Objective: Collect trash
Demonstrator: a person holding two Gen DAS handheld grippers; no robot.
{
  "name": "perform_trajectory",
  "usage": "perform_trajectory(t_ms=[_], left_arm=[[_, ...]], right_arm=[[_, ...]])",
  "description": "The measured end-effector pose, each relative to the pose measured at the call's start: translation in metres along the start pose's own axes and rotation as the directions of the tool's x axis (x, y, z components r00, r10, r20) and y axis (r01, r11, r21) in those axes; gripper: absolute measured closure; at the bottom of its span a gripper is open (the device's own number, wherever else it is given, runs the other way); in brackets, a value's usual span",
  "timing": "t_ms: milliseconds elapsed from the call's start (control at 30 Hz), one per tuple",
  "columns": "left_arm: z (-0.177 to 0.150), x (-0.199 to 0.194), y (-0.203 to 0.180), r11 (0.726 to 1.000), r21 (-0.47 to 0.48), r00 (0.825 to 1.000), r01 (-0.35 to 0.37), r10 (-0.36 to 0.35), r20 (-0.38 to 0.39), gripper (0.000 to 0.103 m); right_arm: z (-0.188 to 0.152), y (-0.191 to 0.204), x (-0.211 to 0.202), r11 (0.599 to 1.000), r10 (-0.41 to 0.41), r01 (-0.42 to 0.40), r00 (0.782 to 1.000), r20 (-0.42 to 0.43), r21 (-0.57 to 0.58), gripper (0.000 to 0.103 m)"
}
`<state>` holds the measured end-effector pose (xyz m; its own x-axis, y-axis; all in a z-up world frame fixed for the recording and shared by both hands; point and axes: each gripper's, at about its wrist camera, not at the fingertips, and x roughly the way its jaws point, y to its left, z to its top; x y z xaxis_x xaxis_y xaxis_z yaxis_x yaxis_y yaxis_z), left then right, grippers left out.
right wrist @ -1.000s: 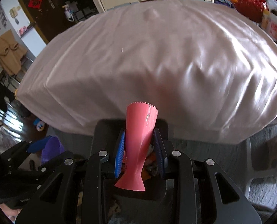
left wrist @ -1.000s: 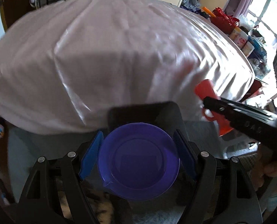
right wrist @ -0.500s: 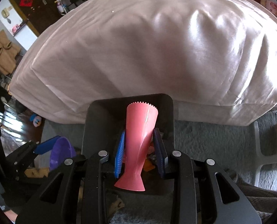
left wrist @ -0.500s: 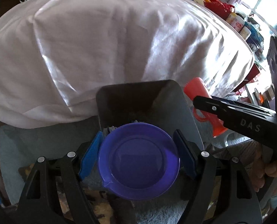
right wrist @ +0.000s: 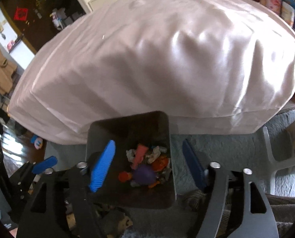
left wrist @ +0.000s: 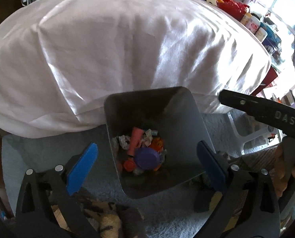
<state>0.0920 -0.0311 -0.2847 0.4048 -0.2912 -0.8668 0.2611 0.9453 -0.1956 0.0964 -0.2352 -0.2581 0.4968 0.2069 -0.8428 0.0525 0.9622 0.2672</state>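
Trash, including a purple plastic bowl (left wrist: 147,158) and pink cone (left wrist: 135,141), lies in the grey square bin (left wrist: 185,119); both grippers (left wrist: 145,162) (right wrist: 147,164), jaws opening and empty, should lift straight clear.

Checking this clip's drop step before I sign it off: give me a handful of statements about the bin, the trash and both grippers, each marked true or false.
1. The purple bowl lies inside the grey bin. True.
2. The left gripper grips the purple bowl. False: its jaws are opening, with nothing between the pads.
3. The pink cup lies in the bin among crumpled paper. True.
4. The right gripper holds the pink cup upright. False: its jaws are opening and empty; the cup lies in the bin.
5. The bin stands on top of the white bedsheet. False: it stands on the grey carpet beside the bed.
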Motion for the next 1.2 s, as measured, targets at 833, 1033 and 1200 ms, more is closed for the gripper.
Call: perform_trajectory(t_ms=[833,1033,1200], left_arm=[[-0.011,-0.199,-0.009,0.978,-0.102,0.885,-0.182,0.208,0.417,0.008],[-0.008,-0.227,-0.019,0.981,-0.094,0.876,-0.172,0.196,0.441,0.008],[-0.011,-0.245,-0.028,0.981,-0.084,0.856,-0.175,0.194,0.48,0.008]], right_arm=[[-0.022,0.015,-0.182,0.969,-0.19,0.239,0.878,0.44,-0.058,0.003],[-0.02,0.033,-0.217,0.955,-0.212,0.287,0.84,0.5,-0.078,0.003],[-0.023,0.04,-0.231,0.955,-0.214,0.287,0.83,0.515,-0.067,0.003]])
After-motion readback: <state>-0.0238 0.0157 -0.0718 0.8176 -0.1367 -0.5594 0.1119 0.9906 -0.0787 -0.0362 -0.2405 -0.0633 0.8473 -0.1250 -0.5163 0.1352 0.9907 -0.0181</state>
